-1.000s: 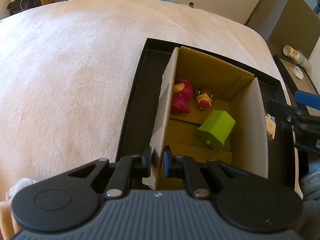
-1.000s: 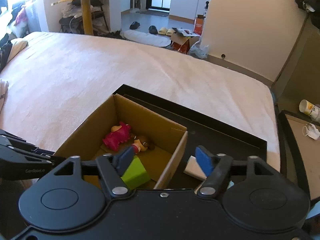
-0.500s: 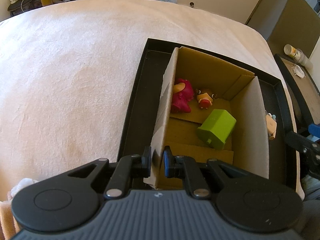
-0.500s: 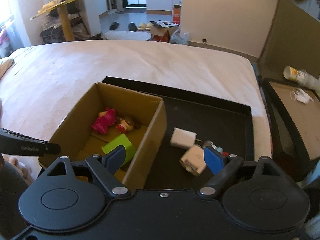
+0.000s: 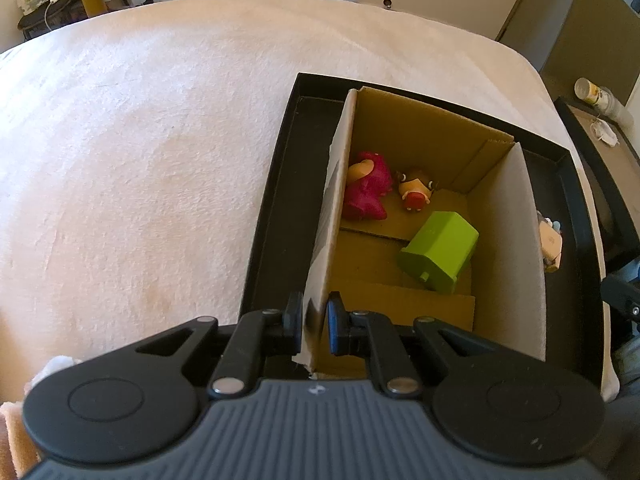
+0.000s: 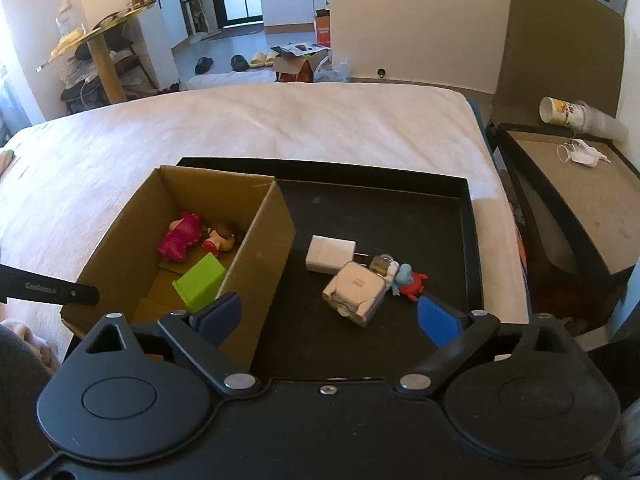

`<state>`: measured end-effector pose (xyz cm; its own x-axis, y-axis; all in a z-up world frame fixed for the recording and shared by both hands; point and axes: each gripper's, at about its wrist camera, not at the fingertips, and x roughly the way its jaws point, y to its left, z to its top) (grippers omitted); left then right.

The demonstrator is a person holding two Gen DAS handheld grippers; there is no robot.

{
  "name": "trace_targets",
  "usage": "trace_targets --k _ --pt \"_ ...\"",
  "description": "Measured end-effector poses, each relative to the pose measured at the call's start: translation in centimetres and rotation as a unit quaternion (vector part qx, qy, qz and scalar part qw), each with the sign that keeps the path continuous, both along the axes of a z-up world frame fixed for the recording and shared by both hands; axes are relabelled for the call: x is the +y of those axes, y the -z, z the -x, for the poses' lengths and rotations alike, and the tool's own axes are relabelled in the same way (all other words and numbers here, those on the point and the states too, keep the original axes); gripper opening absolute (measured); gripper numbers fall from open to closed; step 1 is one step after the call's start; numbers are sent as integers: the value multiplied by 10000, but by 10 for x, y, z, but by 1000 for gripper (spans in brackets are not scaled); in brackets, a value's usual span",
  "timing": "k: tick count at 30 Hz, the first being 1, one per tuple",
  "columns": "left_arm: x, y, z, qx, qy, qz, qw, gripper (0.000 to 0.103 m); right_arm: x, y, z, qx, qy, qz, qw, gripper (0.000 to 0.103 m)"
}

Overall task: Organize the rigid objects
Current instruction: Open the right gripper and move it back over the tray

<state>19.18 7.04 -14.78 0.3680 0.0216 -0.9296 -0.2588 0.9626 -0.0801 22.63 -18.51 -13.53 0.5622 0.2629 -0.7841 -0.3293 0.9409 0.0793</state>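
A cardboard box [image 5: 436, 152] [image 6: 264, 236] stands in a black tray [image 5: 280, 216] [image 6: 400, 208] on the bed. It holds a green block [image 5: 440, 250] [image 6: 200, 284], a pink toy [image 5: 366, 192] [image 6: 180, 236] and a small figure [image 5: 416, 196] [image 6: 218, 240]. My left gripper [image 5: 314, 322] is shut on the box's left wall. My right gripper [image 6: 326, 314] is open and empty above the tray. Ahead of it lie a white block [image 6: 330, 254], a pale cube [image 6: 356, 290], a small jar [image 6: 382, 264] and a blue-and-red toy [image 6: 408, 280].
The bed's cream blanket [image 5: 140, 140] spreads left and beyond the tray. A second black tray with cardboard [image 6: 576, 184] sits to the right, holding a face mask [image 6: 584, 154]; a cup [image 6: 560, 110] lies behind it. Shoes and boxes lie on the floor far back.
My right gripper has swung right, from over the box to over the loose items in the tray, and opened wider. The left gripper has kept its hold on the box wall.
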Motion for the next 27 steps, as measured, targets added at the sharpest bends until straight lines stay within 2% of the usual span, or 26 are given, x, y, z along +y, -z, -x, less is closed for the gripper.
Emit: trace_targets --k 6,15,27 --pt "-2 1 -1 33 30 -80 10000 11 -11 4 -1 -15 73 -120 9999 103" --pt "-7 3 -2 50 57 -196 9998 11 -17 16 2 -30 79 -215 9997 103" --pt "-9 3 -4 100 57 -252 9996 11 -23 35 -7 173 92 -474 9987 103"
